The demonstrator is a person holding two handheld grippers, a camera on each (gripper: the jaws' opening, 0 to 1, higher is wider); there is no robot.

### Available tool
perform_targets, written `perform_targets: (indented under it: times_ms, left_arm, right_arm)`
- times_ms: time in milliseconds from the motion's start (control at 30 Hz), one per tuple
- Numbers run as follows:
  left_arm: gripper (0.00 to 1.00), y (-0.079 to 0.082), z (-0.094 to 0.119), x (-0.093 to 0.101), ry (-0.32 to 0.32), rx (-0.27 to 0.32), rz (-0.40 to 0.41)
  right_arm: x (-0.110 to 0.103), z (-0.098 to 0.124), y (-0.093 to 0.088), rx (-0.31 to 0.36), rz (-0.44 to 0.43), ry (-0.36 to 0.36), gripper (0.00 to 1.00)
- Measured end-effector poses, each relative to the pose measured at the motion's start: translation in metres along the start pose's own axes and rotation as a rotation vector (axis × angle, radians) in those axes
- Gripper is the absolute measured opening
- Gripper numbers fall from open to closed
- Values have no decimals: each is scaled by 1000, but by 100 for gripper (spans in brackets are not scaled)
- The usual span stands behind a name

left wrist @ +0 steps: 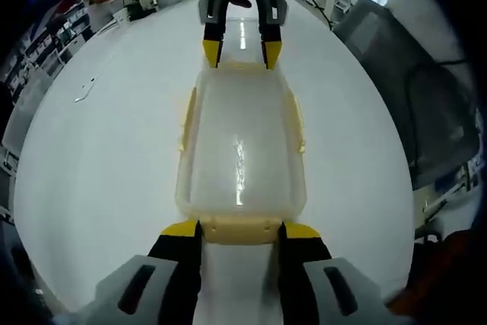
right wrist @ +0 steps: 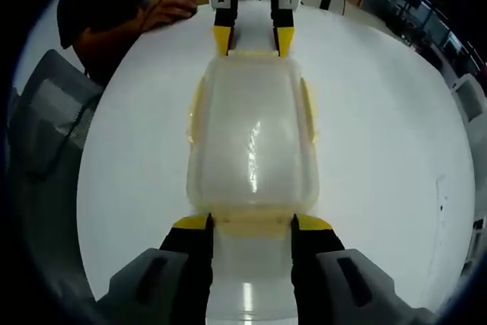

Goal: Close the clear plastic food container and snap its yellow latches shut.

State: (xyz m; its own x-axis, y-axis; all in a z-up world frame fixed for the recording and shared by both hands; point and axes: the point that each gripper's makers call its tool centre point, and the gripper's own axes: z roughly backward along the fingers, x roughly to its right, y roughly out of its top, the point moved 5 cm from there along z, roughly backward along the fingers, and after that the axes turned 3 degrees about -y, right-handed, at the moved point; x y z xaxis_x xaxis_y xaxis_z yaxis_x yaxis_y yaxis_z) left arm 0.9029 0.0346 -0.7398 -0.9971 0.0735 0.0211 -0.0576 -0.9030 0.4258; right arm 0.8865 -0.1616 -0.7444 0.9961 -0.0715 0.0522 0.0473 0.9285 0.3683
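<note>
Latching looks like the step in hand. Left tool [left wrist: 240, 232] stands released, its jaws straddling the yellow end latch [left wrist: 240, 229] of the clear plastic container [left wrist: 240, 150], which lies lid-on in the middle of the white bench [left wrist: 114, 157]. Right tool [right wrist: 251, 226] faces it from the opposite end, jaws likewise parted around the other end latch [right wrist: 251, 224]. Next, I judge, each latch needs pressing down until it snaps; side latches [left wrist: 298, 123] seem unfastened too.

My left tool [left wrist: 240, 235] and right tool [right wrist: 250, 227] each have grey housings, black fingers, and yellow-capped tips.
</note>
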Motion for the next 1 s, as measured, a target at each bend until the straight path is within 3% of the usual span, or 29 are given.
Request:
perform_targets:
  times_ms: [200, 333, 600, 767, 1000]
  left_arm:
    - [33, -1, 0, 0, 6, 0, 16]
    - [32, -4, 2, 2, 4, -42, 12]
    - [32, 2, 31, 8, 29, -52, 24]
    - [32, 12, 48, 14, 41, -68, 21]
    - [32, 38, 70, 22, 48, -67, 25]
  right_arm:
    - [1, 0, 1, -5, 4, -1, 35]
    - [-1, 2, 4, -5, 0, 10, 35]
    - [1, 20, 20, 18, 38, -8, 35]
    - [-2, 39, 26, 32, 59, -8, 34]
    - [-5, 72, 25, 42, 75, -11, 34]
